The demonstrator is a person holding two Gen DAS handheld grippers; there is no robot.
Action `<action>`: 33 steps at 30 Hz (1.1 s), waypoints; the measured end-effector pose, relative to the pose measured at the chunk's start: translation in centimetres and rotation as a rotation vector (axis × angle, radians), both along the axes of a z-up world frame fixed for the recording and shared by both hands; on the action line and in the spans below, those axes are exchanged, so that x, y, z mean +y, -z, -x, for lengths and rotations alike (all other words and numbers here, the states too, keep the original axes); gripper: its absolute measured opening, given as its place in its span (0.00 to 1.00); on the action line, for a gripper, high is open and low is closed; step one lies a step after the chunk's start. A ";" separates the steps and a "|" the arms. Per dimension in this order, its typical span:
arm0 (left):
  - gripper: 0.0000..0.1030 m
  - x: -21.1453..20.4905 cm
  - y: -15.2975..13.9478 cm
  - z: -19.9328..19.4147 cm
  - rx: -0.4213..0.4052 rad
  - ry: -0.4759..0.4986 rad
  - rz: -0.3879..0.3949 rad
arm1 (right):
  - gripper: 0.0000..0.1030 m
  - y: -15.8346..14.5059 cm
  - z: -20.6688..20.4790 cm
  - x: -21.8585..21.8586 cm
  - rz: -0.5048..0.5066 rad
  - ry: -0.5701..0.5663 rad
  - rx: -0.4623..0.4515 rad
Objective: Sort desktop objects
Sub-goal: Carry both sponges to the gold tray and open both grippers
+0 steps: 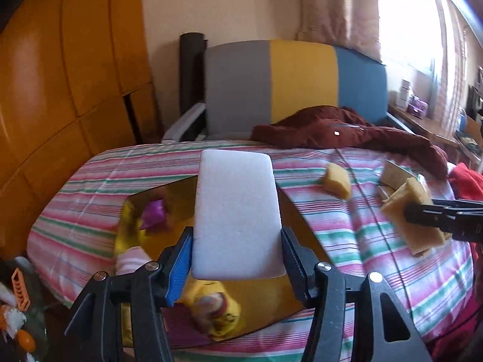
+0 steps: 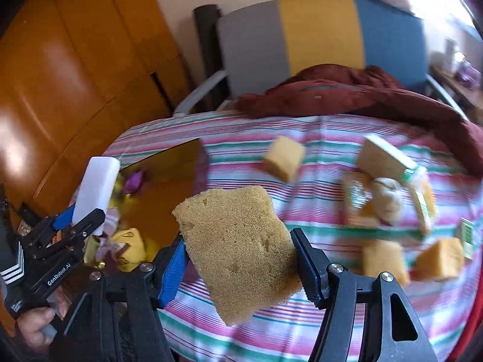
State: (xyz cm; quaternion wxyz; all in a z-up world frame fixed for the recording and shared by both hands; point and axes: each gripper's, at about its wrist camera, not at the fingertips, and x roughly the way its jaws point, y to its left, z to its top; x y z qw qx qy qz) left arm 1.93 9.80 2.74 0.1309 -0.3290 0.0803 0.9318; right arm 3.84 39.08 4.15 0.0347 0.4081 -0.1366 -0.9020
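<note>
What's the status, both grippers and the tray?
Left gripper shut on white sponge. Right gripper shut on yellow sponge. Gold tray ahead, already holding toys. Nothing blocking.

Home bedroom: bed w/ striped cover (image 1: 377,241), padded headboard (image 1: 295,81), wood wardrobe (image 1: 60,90), curtains (image 1: 341,6).
</note>
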 end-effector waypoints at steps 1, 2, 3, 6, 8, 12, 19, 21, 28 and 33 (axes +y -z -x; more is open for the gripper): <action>0.55 -0.4 0.0 0.1 0.002 -0.012 0.000 | 0.64 0.1 0.5 -0.6 0.006 -0.016 -0.001; 0.55 -0.8 0.0 0.2 0.002 -0.022 -0.001 | 0.64 0.2 1.1 -1.3 0.012 -0.032 -0.001; 0.55 -1.2 0.1 0.4 0.001 -0.032 -0.004 | 0.64 0.3 1.6 -2.0 0.019 -0.049 -0.003; 0.55 -2.5 0.3 0.9 -0.004 -0.066 -0.007 | 0.64 0.5 2.9 -4.0 0.034 -0.085 -0.007; 0.55 -3.2 0.7 1.3 -0.019 -0.082 -0.017 | 0.64 0.7 3.6 -5.3 0.049 -0.111 -0.009; 0.55 -4.5 1.4 2.2 -0.042 -0.111 -0.026 | 0.64 1.3 5.1 -7.5 0.063 -0.150 -0.022; 0.55 -8.3 2.8 5.4 -0.142 -0.153 -0.128 | 0.64 2.8 7.5 -10.6 0.107 -0.201 -0.066; 0.55 -9.9 3.1 6.5 -0.165 -0.174 -0.164 | 0.64 3.3 8.2 -11.3 0.129 -0.204 -0.080; 0.56 -11.8 3.8 9.2 -0.229 -0.167 -0.230 | 0.64 4.7 11.1 -13.1 0.179 -0.172 -0.106; 0.59 -12.2 5.0 10.8 -0.316 -0.189 -0.293 | 0.67 6.0 13.1 -14.2 0.233 -0.156 -0.143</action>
